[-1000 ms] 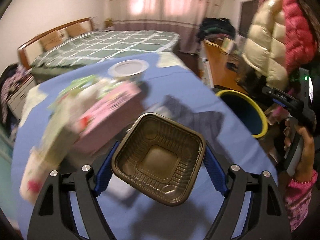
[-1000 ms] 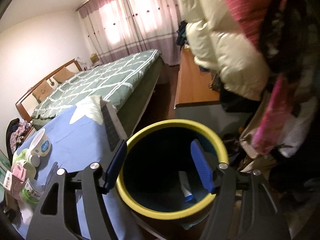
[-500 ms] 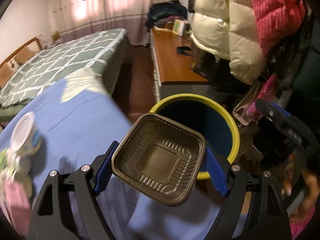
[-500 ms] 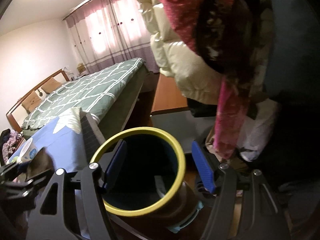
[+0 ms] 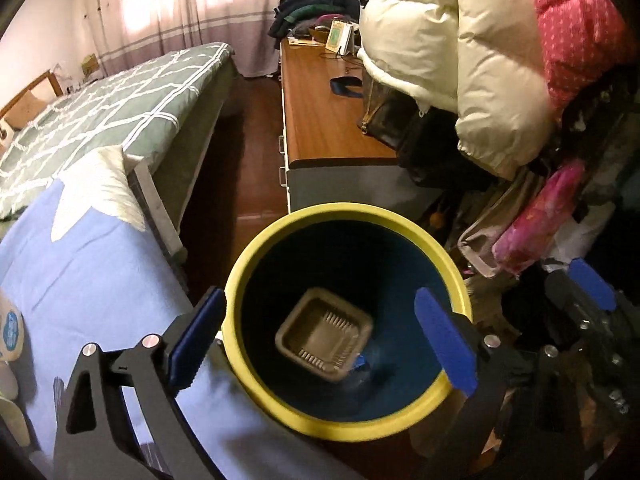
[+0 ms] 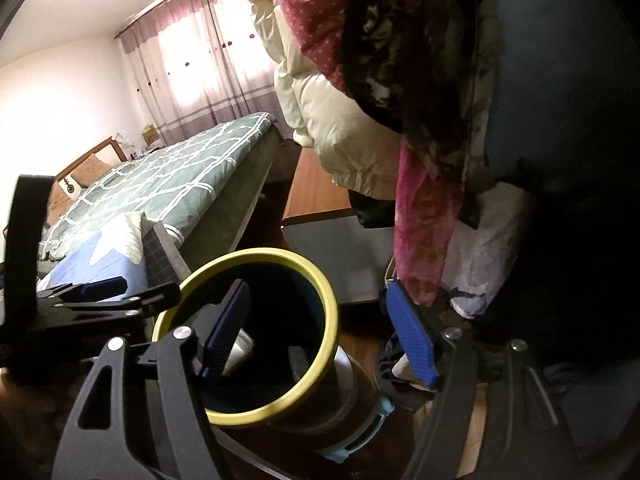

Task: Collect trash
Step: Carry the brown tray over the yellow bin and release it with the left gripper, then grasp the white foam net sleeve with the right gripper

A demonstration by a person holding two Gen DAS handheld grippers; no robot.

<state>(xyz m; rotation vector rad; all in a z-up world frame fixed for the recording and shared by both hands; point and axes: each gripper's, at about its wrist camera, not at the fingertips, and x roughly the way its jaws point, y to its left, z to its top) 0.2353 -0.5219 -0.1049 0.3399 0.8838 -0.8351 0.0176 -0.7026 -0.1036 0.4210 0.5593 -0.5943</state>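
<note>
The yellow-rimmed blue bin (image 5: pixel 348 216) stands on the floor beside the blue-covered table (image 5: pixel 92 276). A brown plastic tray (image 5: pixel 324 334) lies loose inside it, next to a blue-capped item (image 5: pixel 360 362). My left gripper (image 5: pixel 320 296) hovers over the bin's mouth, its jaws opening with nothing between them. In the right wrist view the bin (image 6: pixel 320 276) sits low, with a white tube (image 6: pixel 240 350) inside. My right gripper (image 6: pixel 316 292) hangs above its right rim, jaws opening and touching nothing. The left gripper (image 6: pixel 104 284) shows at the left there.
A bed with a green checked cover (image 5: pixel 132 108) lies behind the table. A wooden desk (image 5: pixel 324 120) stands behind the bin, and hanging coats (image 5: pixel 460 60) crowd the right side. A white cup (image 5: pixel 10 332) sits at the table's left edge.
The left gripper swung from over the table to over the bin and opened, and the brown tray dropped into the bin. The right gripper shifted a little to the right.
</note>
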